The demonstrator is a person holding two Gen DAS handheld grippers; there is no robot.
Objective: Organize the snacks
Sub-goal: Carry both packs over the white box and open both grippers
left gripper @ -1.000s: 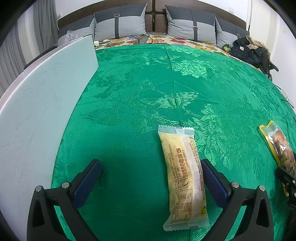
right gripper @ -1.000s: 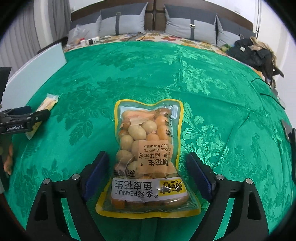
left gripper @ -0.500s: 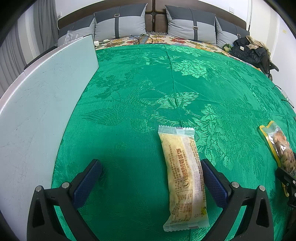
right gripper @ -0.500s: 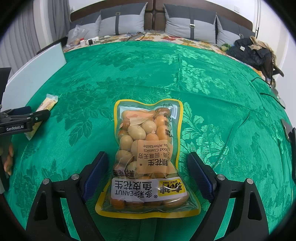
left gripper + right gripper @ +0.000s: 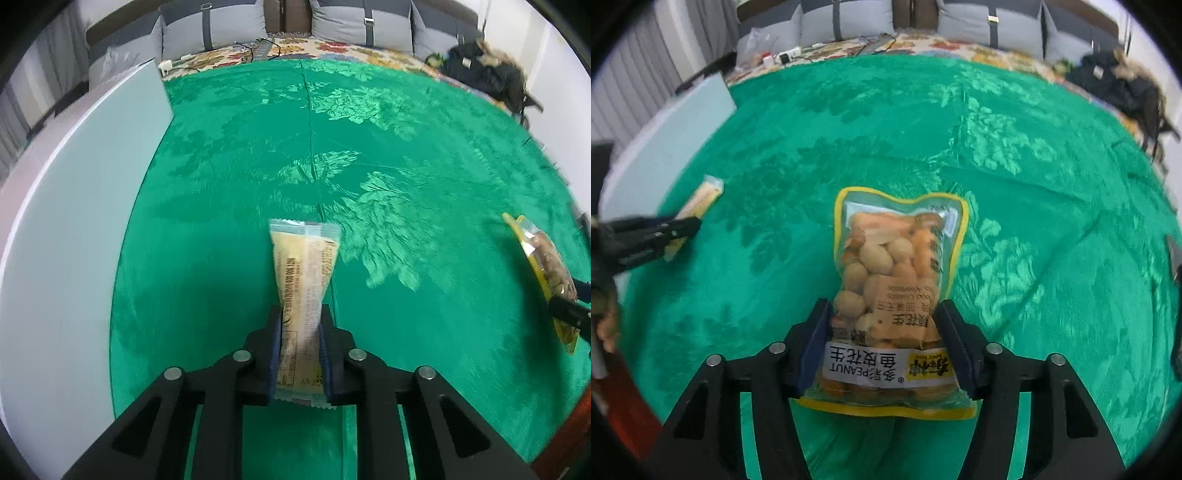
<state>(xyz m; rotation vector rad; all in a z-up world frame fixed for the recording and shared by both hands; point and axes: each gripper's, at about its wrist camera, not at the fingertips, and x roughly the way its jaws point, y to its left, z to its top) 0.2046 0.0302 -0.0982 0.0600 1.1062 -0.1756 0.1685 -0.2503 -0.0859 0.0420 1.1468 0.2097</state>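
On green bedspread (image 5: pixel 406 166), one snack bar (image 5: pixel 303 273), one peanut bag (image 5: pixel 897 280)

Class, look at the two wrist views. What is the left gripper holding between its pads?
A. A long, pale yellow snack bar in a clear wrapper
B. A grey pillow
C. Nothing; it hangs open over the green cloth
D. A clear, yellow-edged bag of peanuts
A: the left gripper is shut on the long, pale yellow snack bar in a clear wrapper, its pads pinching the wrapper's near end.

green floral bedspread (image 5: pixel 369 129), grey pillows (image 5: pixel 362 22) behind
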